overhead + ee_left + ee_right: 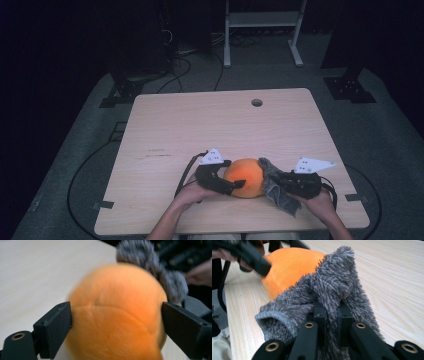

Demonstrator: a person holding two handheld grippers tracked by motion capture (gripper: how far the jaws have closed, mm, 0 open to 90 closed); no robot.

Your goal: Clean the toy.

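An orange plush ball (245, 176) lies on the wooden table (200, 125) near the front edge. My left gripper (238, 180) reaches in from the left, and its two black jaws stand wide on either side of the ball (115, 315). The pads (56, 327) just meet its fur without denting it. A grey fuzzy cloth (277, 192) rests against the ball's right side. My right gripper (332, 312) is shut on a fold of the cloth (332, 285), with the ball (287, 267) just beyond it.
The table has a round cable hole (257, 102) near its far edge. Behind the table stand a white frame (262, 30) and dark stands, and cables run over the grey floor. Both of the person's hands rest at the table's front edge.
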